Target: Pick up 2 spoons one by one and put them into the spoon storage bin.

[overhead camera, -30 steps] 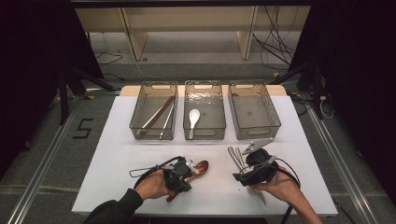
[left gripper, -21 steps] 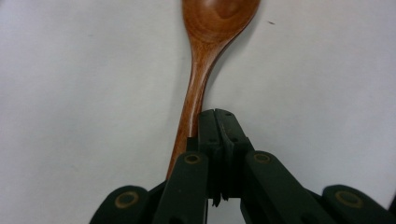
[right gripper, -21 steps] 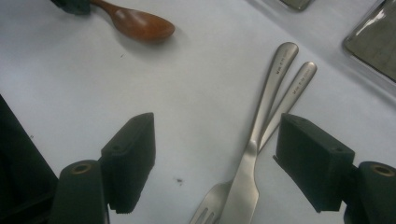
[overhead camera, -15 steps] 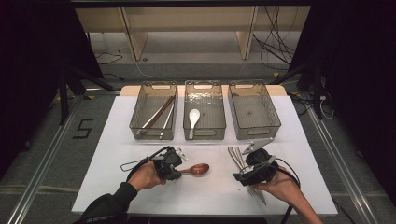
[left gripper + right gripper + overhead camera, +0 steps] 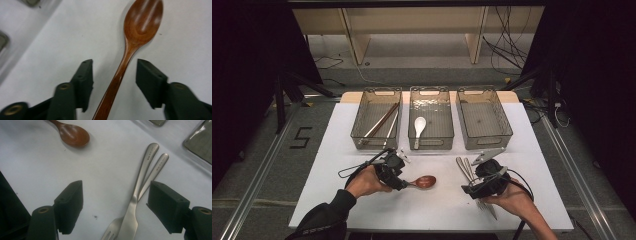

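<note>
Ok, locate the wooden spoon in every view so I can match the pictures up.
High view: the wooden spoon lies on the white table, bowl pointing right, just ahead of the left gripper.
Left gripper view: centre, handle between the open jaws without contact, bowl at the top.
Right gripper view: top left, the bowl on the table.
Shared landmark: the two metal forks lying right of the spoon, by the right gripper.

The white bench (image 5: pixel 337 150) holds three grey bins (image 5: pixel 431 119) in a row at the back. In front lie a brown wooden spoon (image 5: pixel 424 181) and two metal forks (image 5: pixel 464 167).
</note>
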`<state>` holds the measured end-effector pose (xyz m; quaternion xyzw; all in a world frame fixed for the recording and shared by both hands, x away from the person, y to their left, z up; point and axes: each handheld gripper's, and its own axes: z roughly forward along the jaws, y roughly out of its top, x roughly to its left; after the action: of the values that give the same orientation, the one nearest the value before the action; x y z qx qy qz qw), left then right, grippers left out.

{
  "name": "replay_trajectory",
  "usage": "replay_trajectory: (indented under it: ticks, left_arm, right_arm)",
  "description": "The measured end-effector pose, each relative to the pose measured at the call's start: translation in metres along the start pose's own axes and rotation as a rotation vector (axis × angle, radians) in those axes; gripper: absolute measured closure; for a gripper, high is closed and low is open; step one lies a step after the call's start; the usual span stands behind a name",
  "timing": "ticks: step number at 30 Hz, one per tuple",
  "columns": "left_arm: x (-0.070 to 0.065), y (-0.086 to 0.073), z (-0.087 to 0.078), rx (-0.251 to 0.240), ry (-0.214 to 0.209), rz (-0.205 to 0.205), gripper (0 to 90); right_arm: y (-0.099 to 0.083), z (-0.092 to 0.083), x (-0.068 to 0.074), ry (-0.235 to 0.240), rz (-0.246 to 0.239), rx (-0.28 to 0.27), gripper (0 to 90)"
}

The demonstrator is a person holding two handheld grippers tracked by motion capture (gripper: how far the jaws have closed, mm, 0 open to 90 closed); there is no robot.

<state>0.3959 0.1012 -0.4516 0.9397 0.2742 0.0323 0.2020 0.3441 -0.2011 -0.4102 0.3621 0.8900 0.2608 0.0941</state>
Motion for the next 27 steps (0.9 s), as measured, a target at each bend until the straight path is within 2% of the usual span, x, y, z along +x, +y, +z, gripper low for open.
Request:
replay_trajectory:
  ticks: [3,5,12,14,17,22,27]
  left_arm:
    - [-0.001,0.000,0.009,0.041,0.001,0.011,36.0]
    - [-0.001,0.001,0.012,0.042,0.004,0.018,35.8]
    - [-0.005,0.005,0.015,0.050,-0.012,0.073,53.3]
    - [-0.006,0.005,0.016,0.054,-0.003,0.090,57.9]
    - [-0.005,0.005,0.016,0.050,-0.001,0.096,65.6]
    - [-0.010,0.006,0.016,0.061,-0.003,0.148,75.1]
    - [-0.010,0.005,0.016,0.051,-0.013,0.159,79.4]
  right_arm:
    - [0.000,0.000,0.000,0.001,0.002,0.002,29.3]
    - [0.000,0.000,0.000,0.001,0.004,0.003,29.3]
    - [0.000,0.000,0.000,0.001,0.003,0.003,29.3]
    - [0.000,0.000,0.000,0.001,0.002,0.003,29.3]
    - [0.000,0.000,0.000,0.000,0.003,0.003,29.3]
    - [0.000,0.000,0.000,0.001,0.004,0.006,29.3]
    - [-0.001,0.000,0.000,-0.002,0.002,0.002,29.4]
